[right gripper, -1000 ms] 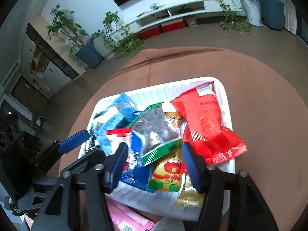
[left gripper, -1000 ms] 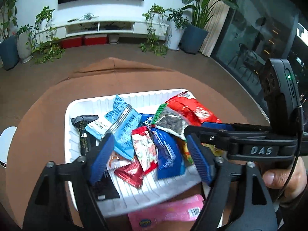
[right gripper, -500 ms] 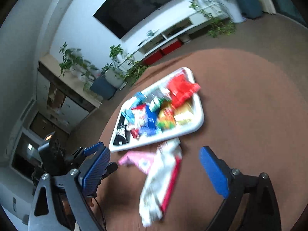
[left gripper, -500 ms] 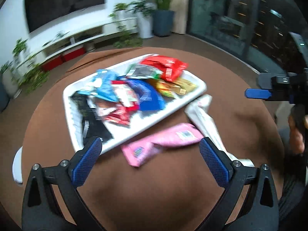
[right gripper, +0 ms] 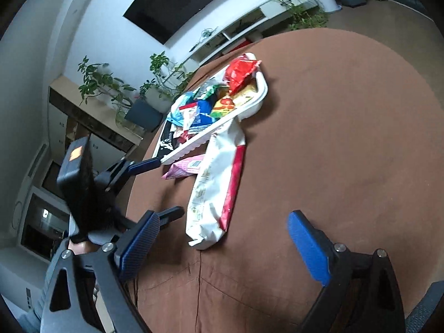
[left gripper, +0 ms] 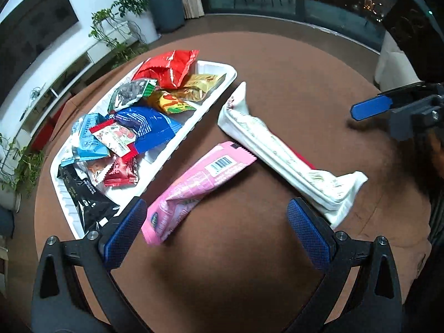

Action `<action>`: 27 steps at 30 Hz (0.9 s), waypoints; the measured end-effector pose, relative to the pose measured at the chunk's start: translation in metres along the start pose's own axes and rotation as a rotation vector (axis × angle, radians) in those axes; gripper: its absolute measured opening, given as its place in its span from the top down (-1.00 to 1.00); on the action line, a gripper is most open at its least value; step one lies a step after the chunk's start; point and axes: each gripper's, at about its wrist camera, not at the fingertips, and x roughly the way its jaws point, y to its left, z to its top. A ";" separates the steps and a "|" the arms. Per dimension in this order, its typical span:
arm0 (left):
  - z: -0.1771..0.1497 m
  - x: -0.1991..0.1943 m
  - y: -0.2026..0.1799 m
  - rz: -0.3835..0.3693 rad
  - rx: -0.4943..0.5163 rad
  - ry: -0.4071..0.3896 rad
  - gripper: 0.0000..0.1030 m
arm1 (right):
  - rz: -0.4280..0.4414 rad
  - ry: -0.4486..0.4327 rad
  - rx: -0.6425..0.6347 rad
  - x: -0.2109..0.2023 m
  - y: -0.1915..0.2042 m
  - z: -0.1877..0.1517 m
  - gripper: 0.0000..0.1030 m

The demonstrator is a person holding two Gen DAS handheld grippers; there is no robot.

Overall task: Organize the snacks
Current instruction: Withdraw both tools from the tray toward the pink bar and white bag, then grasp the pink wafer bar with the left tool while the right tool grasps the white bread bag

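Note:
A white tray [left gripper: 211, 102] holds several snack packets, among them a red bag [left gripper: 169, 66] and a blue one [left gripper: 147, 127]; the tray also shows in the right wrist view [right gripper: 258, 100]. A pink packet [left gripper: 194, 186] and a long white packet [left gripper: 280, 149] lie on the brown table beside the tray. In the right wrist view the white packet [right gripper: 216, 183] lies ahead and the pink packet [right gripper: 186, 166] peeks out behind it. My left gripper [left gripper: 216, 233] is open and empty, just short of the pink packet. My right gripper [right gripper: 222, 247] is open and empty, near the white packet's end.
The round table has a brown cloth [left gripper: 291, 63]. The right gripper's blue finger [left gripper: 371, 108] shows at the right in the left wrist view. Potted plants [right gripper: 100, 83], a TV [right gripper: 180, 0] and a low white shelf stand beyond the table.
Both grippers have pulled back from over the tray and opened wide. The pink and white packets on the table have come into full view.

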 end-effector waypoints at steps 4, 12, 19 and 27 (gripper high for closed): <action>0.007 0.010 0.013 -0.050 -0.003 0.040 -0.98 | 0.008 0.007 -0.007 0.004 0.000 0.000 -0.87; 0.023 0.035 0.013 -0.083 0.078 0.128 -0.97 | 0.006 0.018 -0.006 0.009 -0.004 -0.002 -0.86; 0.030 0.060 0.021 -0.105 0.089 0.181 -0.96 | 0.014 0.035 -0.012 0.006 -0.002 -0.008 -0.85; 0.032 0.067 0.032 -0.206 0.018 0.187 -0.28 | 0.005 0.053 -0.024 0.012 0.001 -0.009 -0.81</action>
